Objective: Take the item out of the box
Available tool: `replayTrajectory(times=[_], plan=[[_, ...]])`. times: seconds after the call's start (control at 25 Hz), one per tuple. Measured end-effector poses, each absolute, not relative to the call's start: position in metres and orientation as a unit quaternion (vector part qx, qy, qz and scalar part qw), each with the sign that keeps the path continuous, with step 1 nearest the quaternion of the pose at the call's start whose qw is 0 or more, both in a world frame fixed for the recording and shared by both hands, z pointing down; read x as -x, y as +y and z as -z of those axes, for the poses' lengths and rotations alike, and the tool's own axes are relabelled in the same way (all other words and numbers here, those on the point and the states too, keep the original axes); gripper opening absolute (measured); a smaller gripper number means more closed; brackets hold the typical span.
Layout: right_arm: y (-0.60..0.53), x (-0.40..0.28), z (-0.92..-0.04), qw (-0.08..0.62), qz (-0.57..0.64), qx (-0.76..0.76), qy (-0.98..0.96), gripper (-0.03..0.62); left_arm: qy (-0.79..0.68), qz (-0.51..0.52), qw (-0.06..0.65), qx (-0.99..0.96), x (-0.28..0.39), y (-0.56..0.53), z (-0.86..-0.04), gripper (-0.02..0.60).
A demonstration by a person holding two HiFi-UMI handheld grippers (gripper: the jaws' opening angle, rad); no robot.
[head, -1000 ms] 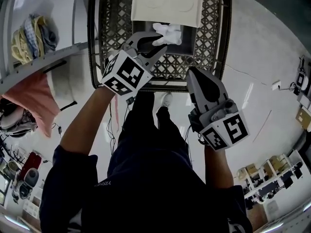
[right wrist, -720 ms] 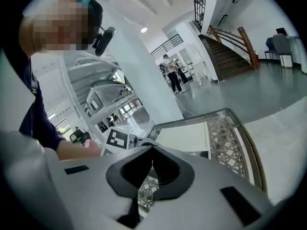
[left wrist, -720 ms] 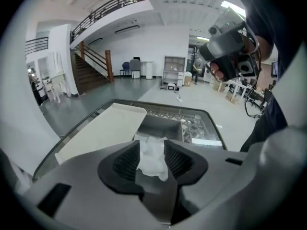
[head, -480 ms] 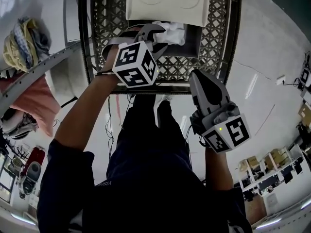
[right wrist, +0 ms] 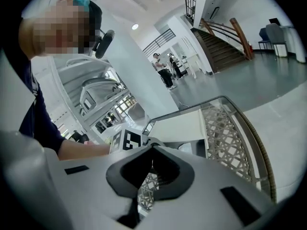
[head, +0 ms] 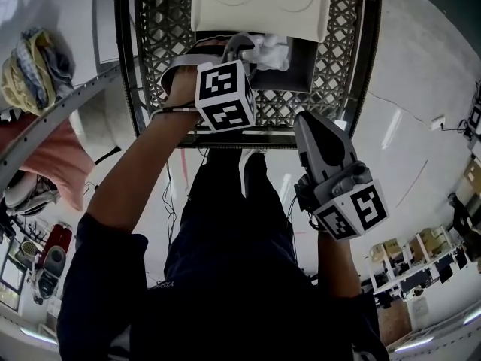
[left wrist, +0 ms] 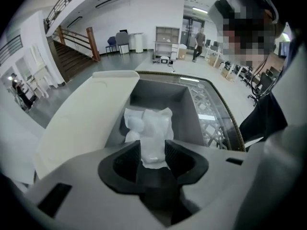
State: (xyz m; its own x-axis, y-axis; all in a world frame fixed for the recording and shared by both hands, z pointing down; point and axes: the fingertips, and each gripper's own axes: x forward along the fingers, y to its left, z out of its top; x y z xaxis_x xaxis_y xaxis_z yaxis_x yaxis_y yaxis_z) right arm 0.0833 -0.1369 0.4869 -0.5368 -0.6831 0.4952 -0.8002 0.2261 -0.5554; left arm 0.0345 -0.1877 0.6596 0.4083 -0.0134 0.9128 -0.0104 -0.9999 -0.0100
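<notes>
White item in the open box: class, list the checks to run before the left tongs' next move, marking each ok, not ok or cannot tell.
1. Box lid open: ok.
2. White item between the left tongs, which have just been opening: ok.
3. Left tongs closed on the item: not ok, they stand open.
4. Right tongs shut and clear of the box: ok.
5. Item free of the box walls: cannot tell.

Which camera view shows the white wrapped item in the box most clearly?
The left gripper view: the white item fills the centre, lying in the grey box, its crumpled wrapping plain. The head view shows only a small part. The right gripper view shows barely a pale patch.
</notes>
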Motion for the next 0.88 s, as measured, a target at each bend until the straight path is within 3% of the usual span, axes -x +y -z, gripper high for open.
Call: replayTrajectory(times=[0.28, 0.6, 0.88], plan=[[-0.133, -0.085, -0.493, 0.074, -0.405, -0.477, -0.777, 0.023, 0.007, 0.558, 0.006, 0.83, -0.038, -0.187, -0.666, 0.144], [-0.126, -0.083, -0.492, 0.07, -0.403, -0.477, -0.778, 0.023, 0.013, 0.555, 0.007, 0.832, -0.04, -0.186, -0.667, 0.045], [-0.12, -0.081, -0.478, 0.064, -0.392, -0.477, -0.784, 0.023, 0.032, 0.534, -0.003, 0.845, -0.035, -0.18, -0.647, 0.015]])
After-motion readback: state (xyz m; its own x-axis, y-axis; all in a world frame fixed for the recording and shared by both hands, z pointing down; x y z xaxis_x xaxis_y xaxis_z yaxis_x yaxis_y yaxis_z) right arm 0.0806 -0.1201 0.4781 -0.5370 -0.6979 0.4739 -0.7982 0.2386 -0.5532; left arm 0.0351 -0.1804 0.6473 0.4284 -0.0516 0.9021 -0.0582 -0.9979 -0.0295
